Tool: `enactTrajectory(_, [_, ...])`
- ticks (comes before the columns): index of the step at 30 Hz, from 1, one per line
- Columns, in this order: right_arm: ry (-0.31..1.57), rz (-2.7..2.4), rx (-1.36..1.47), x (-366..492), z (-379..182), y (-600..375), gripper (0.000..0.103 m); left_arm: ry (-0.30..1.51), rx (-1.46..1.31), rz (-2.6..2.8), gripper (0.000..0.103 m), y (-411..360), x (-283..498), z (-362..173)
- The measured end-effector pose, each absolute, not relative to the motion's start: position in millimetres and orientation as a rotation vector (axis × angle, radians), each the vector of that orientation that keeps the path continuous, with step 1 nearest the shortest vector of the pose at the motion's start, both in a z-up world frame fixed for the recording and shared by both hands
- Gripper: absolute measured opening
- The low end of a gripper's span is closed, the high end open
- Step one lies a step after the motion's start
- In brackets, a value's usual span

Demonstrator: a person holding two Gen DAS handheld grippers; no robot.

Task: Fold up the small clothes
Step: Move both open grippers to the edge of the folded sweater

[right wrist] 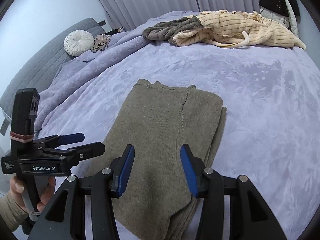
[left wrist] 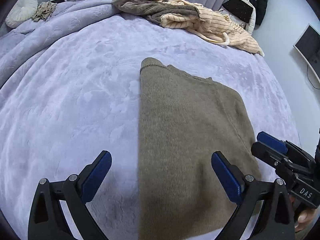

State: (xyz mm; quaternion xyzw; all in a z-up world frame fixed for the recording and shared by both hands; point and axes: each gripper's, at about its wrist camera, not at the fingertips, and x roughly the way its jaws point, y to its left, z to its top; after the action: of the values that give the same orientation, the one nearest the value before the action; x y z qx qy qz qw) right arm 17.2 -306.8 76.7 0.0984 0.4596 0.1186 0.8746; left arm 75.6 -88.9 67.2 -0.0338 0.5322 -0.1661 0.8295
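Jaws apart on both the left gripper (left wrist: pixel 161 161) and right gripper (right wrist: pixel 157 156), holding nothing, above a folded olive-brown knit garment (right wrist: pixel 166 132), lying flat on the lavender bed (left wrist: pixel 80 100), striped clothes pile (right wrist: pixel 236 30) at far edge

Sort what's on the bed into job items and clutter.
Job: olive knit garment, folded lengthwise; left gripper and right gripper, both open over it.

Lying about: cream striped and grey clothes pile, round white cushion, small beige crumpled cloth.

A lilac blanket (left wrist: pixel 80 100) covers the bed; a round cushion (right wrist: pixel 78 42), curtains (right wrist: pixel 150 0) and perhaps a monitor (left wrist: pixel 309 50) lie beyond.
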Motion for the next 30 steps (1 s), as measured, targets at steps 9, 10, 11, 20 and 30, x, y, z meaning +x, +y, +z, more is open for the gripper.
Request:
enactTrajectory(9, [1.067,0.219,0.301,46,23,-333,0.051,1.229,-0.046,-0.354,0.101,-103,116,17])
enactTrajectory(10, [1.062,0.218,0.307,46,20,-335,0.051,1.228,-0.042,-0.359,0.102,-104,117,14])
enactTrajectory(11, [1.059,0.217,0.306,46,19,-335,0.051,1.230,-0.044,-0.366,0.102,-104,118,12])
enactTrajectory(20, [1.054,0.200,0.299,44,17,-335,0.051,1.251,-0.066,-0.407,0.103,-102,120,13])
enactTrajectory(30, [0.948,0.103,0.434,-27,56,-374,0.081,1.242,-0.167,-0.529,0.103,-47,91,39])
